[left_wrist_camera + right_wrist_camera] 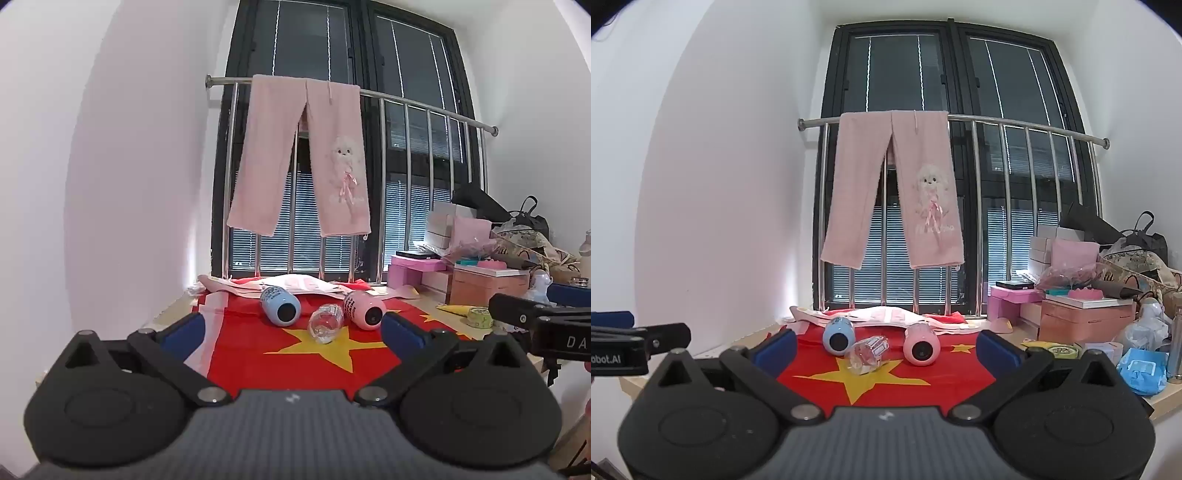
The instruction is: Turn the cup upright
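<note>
A: Start big. What's the setting?

B: A red flag cloth [886, 380] with yellow stars over a tabletop [1160, 404] under a barred window. On it lie three vessels on their sides: a blue cup [837, 336], a pink cup [921, 345], and between them a clear glass cup [867, 355], smallest, nearest the cameras.

A: And the tongs?

B: Left gripper [291, 328] and right gripper [886, 349] both stand wide open, holding nothing — each well short of the cups, with all three framed between the fingers.

A: Risks?

B: My guess is rolling. They're round and lie on loose cloth, so a nudge from one finger could send any of them off, perhaps into its neighbour — the glass one sits just beside the pink. It's also hard to read, being transparent, and probably slick; a pinch off-centre might let it slip or swing mid-flip.
</note>
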Motion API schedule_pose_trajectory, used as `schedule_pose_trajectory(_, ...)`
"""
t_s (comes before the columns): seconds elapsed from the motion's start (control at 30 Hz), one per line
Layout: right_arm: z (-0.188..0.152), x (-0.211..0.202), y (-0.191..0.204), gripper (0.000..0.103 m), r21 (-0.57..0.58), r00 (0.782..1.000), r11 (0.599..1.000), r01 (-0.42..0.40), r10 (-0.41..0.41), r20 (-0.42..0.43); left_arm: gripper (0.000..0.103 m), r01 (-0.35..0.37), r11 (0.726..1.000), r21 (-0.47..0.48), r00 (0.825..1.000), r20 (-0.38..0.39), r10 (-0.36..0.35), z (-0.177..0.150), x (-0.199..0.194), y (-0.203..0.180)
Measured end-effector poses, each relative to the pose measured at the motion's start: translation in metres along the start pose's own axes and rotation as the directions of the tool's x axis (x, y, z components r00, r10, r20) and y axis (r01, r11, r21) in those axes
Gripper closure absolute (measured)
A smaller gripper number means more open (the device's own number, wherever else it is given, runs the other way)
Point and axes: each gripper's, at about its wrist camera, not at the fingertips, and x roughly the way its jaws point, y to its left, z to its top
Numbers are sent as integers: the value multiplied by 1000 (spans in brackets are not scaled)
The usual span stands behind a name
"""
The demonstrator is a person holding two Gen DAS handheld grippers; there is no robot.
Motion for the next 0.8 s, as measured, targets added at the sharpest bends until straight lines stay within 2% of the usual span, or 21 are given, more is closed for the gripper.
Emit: schedule_pose_trajectory(0.8,0,-1,2,0,3,1000,1000,1,-1,2,0,8,1000,-7,1000,-2,-8,2,1,-2)
